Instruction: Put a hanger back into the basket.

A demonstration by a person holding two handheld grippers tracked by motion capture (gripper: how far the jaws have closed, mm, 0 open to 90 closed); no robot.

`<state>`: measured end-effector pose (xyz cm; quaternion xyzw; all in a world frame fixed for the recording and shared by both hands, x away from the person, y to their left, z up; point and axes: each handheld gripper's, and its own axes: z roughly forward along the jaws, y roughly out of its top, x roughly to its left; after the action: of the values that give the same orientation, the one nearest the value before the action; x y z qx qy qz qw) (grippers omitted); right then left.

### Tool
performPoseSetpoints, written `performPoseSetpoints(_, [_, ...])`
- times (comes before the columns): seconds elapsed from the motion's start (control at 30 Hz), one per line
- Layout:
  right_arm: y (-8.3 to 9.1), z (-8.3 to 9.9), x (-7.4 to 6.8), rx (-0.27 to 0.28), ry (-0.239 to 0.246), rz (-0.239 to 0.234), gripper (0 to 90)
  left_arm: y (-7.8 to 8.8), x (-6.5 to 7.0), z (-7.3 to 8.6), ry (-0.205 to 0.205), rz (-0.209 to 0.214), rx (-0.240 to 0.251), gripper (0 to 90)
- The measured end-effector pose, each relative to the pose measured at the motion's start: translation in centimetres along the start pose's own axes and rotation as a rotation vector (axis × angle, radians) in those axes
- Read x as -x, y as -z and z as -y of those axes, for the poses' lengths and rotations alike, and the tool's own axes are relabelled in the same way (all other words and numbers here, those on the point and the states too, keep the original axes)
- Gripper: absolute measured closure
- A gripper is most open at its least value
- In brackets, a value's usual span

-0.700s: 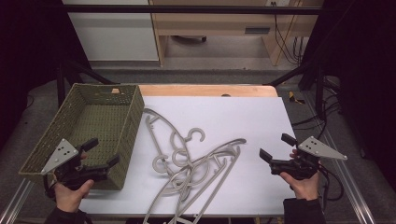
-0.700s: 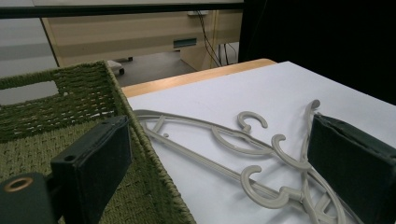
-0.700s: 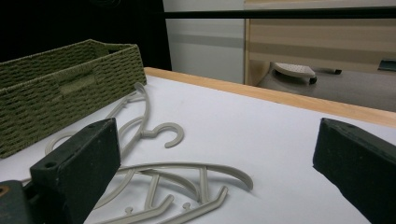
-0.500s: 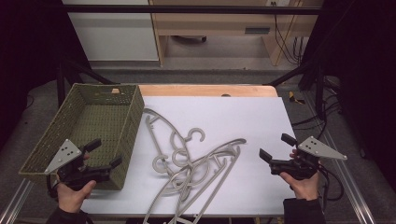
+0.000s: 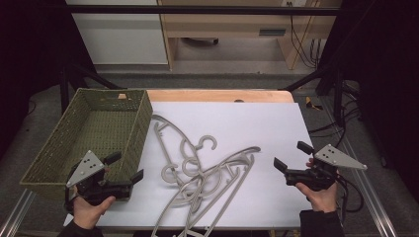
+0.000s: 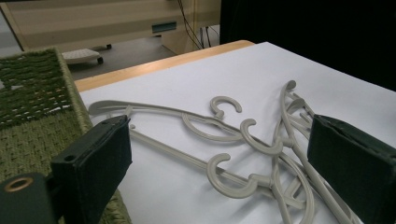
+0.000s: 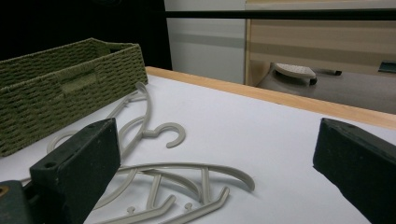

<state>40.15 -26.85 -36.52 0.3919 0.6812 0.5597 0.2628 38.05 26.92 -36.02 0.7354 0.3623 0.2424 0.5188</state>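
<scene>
Several grey plastic hangers (image 5: 202, 173) lie tangled on the white table top (image 5: 247, 123), left of its middle and reaching the near edge. My left gripper (image 5: 127, 166) is open at the basket's near right corner, just left of the pile, and holds nothing. In the left gripper view the hangers (image 6: 243, 135) lie ahead between the wide-apart jaws. My right gripper (image 5: 290, 155) is open near the table's right front and points left at the pile, a short way off. The right gripper view has a hanger hook (image 7: 170, 133) and curved arms in front.
A green woven basket (image 5: 140, 129) stands at the table's left edge with nothing in it; it also appears as the basket (image 6: 37, 107) and the basket (image 7: 60, 84) in the gripper views. A wooden strip (image 5: 217, 95) runs along the far edge. Cables hang at the far right.
My left gripper has shifted a little to the right, toward the hangers. The right gripper and the hangers have stayed put.
</scene>
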Motion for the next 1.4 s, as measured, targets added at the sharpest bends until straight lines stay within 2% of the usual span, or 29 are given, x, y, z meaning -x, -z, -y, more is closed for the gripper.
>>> performPoseSetpoints(0.2, [-0.1,0.1,0.0,-0.007,-0.003,0.0,0.9,-0.2,0.0,0.1,-0.003,-0.003,-0.008,5.9])
performPoseSetpoints(0.43, [-0.2,0.1,0.1,-0.01,-0.001,0.004,0.9,0.9,-1.1,-0.1,0.03,-0.03,0.034,6.2])
performPoseSetpoints(0.57, [-0.2,0.1,0.1,-0.012,0.0,0.004,0.8,0.7,-0.6,-0.2,0.022,-0.023,0.022,6.4])
performPoseSetpoints(0.67, [-0.1,0.1,0.1,-0.014,0.002,0.003,0.8,-0.3,0.7,-0.1,-0.001,0.007,-0.027,7.1])
performPoseSetpoints(0.73, [-0.1,0.1,0.1,-0.011,-0.004,0.003,0.9,-0.5,1.0,-0.1,-0.006,0.014,-0.039,7.8])
performPoseSetpoints(0.77, [-0.1,0.1,0.1,-0.012,-0.005,0.002,0.9,-0.9,1.8,-0.2,-0.012,0.033,-0.063,7.8])
performPoseSetpoints(0.8, [-0.1,0.1,0.1,-0.01,-0.007,0.002,0.9,-0.9,1.8,-0.2,-0.012,0.033,-0.063,8.8])
performPoseSetpoints(0.9, [-0.2,0.1,0.1,-0.02,0.002,0.002,0.8,-1.6,3.1,-0.1,-0.023,0.059,-0.107,10.2])
performPoseSetpoints(0.97, [-0.3,0.2,0.0,-0.022,0.0,0.002,0.8,-1.8,3.5,0.0,-0.027,0.067,-0.119,10.5])
performPoseSetpoints(1.07, [-0.3,0.2,0.0,-0.024,0.001,0.001,0.7,-2.7,4.6,0.3,-0.033,0.094,-0.169,11.2])
performPoseSetpoints(1.1, [-0.3,0.1,0.0,-0.021,0.001,0.003,0.8,-3.3,5.4,0.6,-0.047,0.115,-0.205,11.3])
performPoseSetpoints(1.13, [-0.2,0.1,0.1,-0.021,0.001,0.001,0.8,-3.3,5.4,0.6,-0.047,0.115,-0.205,11.4])
performPoseSetpoints(1.17, [-0.2,0.1,0.1,-0.021,0.001,0.001,0.8,-4.0,6.2,1.0,-0.06,0.136,-0.244,11.6])
performPoseSetpoints(1.2, [-0.2,0.1,0.1,-0.021,0.001,0.001,0.8,-4.0,6.2,1.0,-0.06,0.136,-0.244,12.1])
performPoseSetpoints(1.4, [-0.3,0.1,0.1,-0.025,0.002,-0.001,0.8,-5.6,8.4,2.1,-0.095,0.185,-0.356,15.3])
